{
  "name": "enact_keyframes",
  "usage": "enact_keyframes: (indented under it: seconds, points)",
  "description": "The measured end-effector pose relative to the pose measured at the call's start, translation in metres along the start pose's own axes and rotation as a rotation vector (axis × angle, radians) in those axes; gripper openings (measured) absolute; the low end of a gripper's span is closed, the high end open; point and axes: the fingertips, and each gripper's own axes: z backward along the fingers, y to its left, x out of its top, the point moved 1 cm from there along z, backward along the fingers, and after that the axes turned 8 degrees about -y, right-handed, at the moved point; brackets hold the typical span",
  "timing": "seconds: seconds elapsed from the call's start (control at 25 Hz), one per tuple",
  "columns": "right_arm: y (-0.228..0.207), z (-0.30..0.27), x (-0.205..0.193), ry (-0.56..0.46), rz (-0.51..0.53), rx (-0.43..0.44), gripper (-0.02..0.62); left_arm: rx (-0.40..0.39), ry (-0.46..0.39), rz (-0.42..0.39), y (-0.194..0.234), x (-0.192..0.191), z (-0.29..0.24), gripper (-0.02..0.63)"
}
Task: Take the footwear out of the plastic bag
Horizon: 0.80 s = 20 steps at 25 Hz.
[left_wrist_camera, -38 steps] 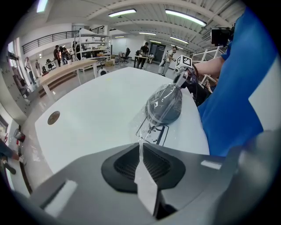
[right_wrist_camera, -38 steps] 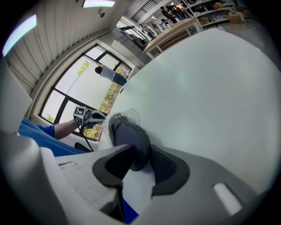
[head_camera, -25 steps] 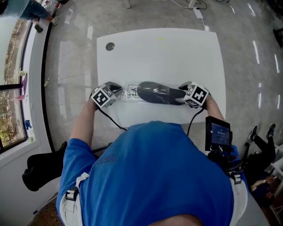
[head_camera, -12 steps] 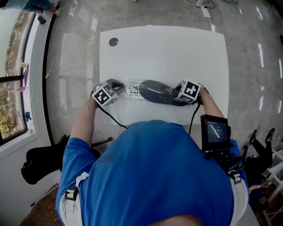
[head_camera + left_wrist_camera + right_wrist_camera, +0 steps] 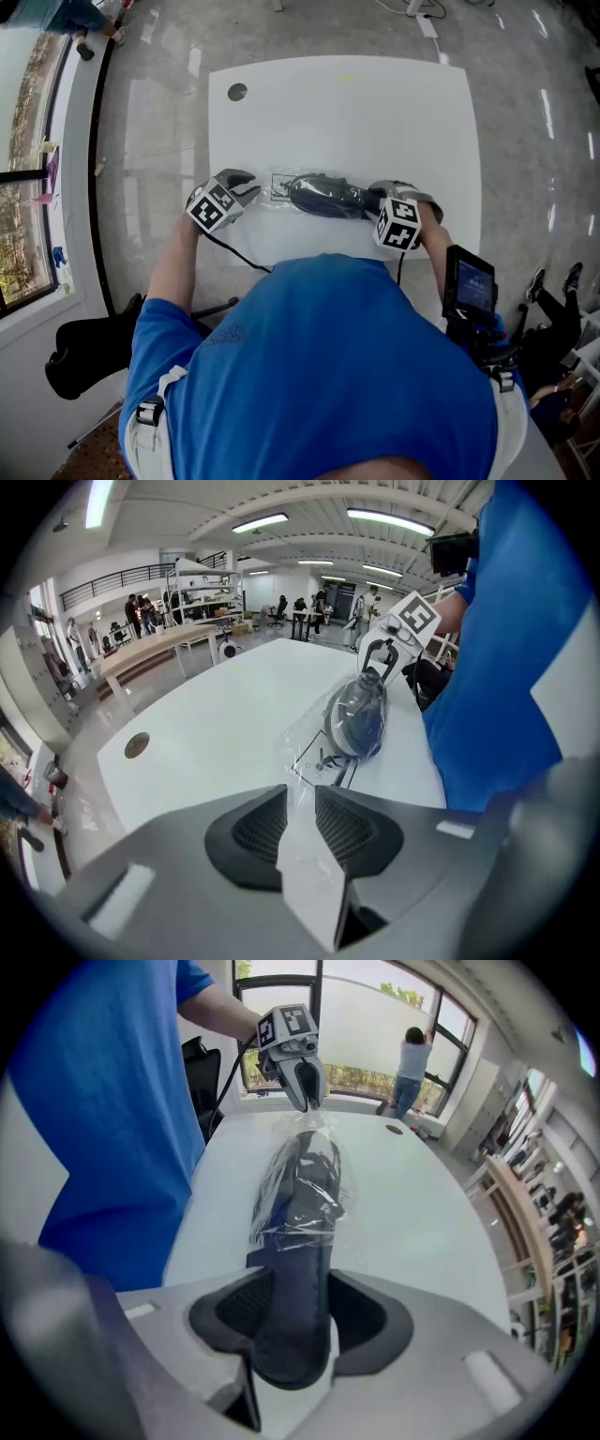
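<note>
A dark shoe (image 5: 323,197) lies on its side in a clear plastic bag (image 5: 279,190) near the front edge of the white table (image 5: 347,122). My left gripper (image 5: 251,185) is at the bag's flat left end. Its jaws are opening, and the thin film (image 5: 314,761) runs loosely between the pads of the left gripper (image 5: 300,803). My right gripper (image 5: 377,195) is at the shoe's bare right end, which sticks out of the bag. Its jaws are closing, and both pads of the right gripper (image 5: 298,1307) touch the shoe (image 5: 305,1194).
A round cable hole (image 5: 237,92) is at the table's far left corner. A black chair (image 5: 84,356) stands to the left of the person, and a screen device (image 5: 469,281) hangs at the right hip. Someone stands by the window (image 5: 410,1058).
The right gripper has dropped toward the table's front edge and closed in on the shoe's end. The left jaws have parted slightly on the bag's end. The shoe has barely moved.
</note>
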Motion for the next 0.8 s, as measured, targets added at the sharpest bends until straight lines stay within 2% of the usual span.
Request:
enact_keyframes:
  seconds: [0.16,0.32,0.4,0.6,0.72,0.76,0.8]
  points:
    - [-0.007,-0.002,-0.002,-0.005,0.068,-0.103,0.192,-0.008,-0.045,-0.027,0.011,0.019,0.012,0.201]
    - [-0.014,-0.001,-0.004,-0.008,0.098,-0.155,0.187,-0.011,-0.072,-0.069,0.020,0.042,0.023,0.236]
    - [-0.016,-0.001,-0.007,-0.005,0.118,-0.178,0.184,-0.024,-0.061,-0.117,0.018,0.051,0.018,0.245]
    - [-0.021,0.000,-0.008,-0.003,0.195,-0.231,0.173,-0.136,0.067,-0.279,-0.004,0.060,-0.015,0.285]
    - [-0.022,0.000,-0.007,-0.008,0.223,-0.256,0.169,-0.227,0.153,-0.315,-0.016,0.054,-0.033,0.291]
    - [-0.023,-0.001,-0.007,-0.011,0.226,-0.262,0.167,-0.243,0.176,-0.317,-0.018,0.051,-0.037,0.274]
    - [-0.023,-0.001,-0.007,-0.014,0.227,-0.266,0.164,-0.247,0.190,-0.319,-0.019,0.048,-0.040,0.222]
